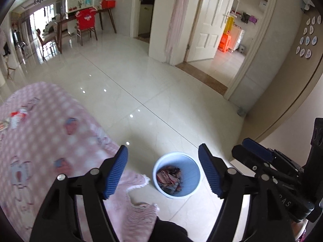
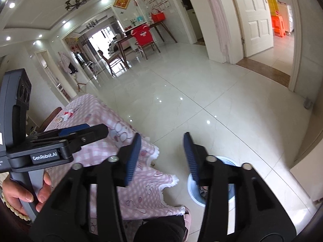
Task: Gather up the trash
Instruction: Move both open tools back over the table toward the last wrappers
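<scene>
Both pairs of fingers stand apart with nothing between them: my left gripper (image 1: 163, 171) hangs released right over the blue bin (image 1: 177, 175), and my right gripper (image 2: 161, 157) is likewise released, just beside it. Crumpled trash (image 1: 169, 178) lies at the bottom of the bin, which stands on the pale tiled floor (image 1: 141, 92). Just beside the bin, a pink checked tablecloth (image 1: 50, 141) drapes down. On that cloth, well away from the bin, I see a few small wrappers (image 1: 17, 118).
</scene>
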{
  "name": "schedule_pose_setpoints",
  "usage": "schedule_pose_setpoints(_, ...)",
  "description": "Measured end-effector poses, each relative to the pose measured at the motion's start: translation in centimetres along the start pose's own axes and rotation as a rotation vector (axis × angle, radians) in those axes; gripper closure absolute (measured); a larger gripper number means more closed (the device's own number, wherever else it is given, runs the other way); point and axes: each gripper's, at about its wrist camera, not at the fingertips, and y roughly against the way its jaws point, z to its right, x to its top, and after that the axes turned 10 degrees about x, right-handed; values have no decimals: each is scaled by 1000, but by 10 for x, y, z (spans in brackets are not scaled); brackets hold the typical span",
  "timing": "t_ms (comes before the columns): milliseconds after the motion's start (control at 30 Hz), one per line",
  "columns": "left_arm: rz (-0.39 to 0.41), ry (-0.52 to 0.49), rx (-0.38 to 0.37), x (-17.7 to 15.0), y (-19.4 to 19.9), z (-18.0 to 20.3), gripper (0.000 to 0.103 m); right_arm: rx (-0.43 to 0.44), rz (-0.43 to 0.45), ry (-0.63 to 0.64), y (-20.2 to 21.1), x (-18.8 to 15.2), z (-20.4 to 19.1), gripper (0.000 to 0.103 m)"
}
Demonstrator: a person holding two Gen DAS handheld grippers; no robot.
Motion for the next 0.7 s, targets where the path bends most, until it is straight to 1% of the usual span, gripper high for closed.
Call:
schedule_pose_setpoints(67,20,13,28,0,13,-19,28,21,-10,28,-5,2,-17,58)
schedule_pose_setpoints(167,49,54,68,-2,34,-58,27,59,-23,84,-17,6,-51,57)
schedule_pose_setpoints(233,55,76,85,-3,41,-79,25,85,-37,125,-27,9,-74,56)
schedule_pose_setpoints(300,62,107,121,-6,48,-108,25,106,-51,159,-38,11,-93,56)
schedule_pose_setpoints(400,64,145,165,-10,51,-144,25,147,-88,206,-63,16,-125,55)
schedule_pose_setpoints(567,54,193,269,-16,48,-205,25,205,-162,260,-114,27,-168,51)
schedule_pose_setpoints(633,37,177,313,-17,44,-232,25,219,-190,270,-137,31,-181,50)
schedule_pose_setpoints(700,31,162,345,-20,38,-248,25,231,-218,280,-159,30,-194,49)
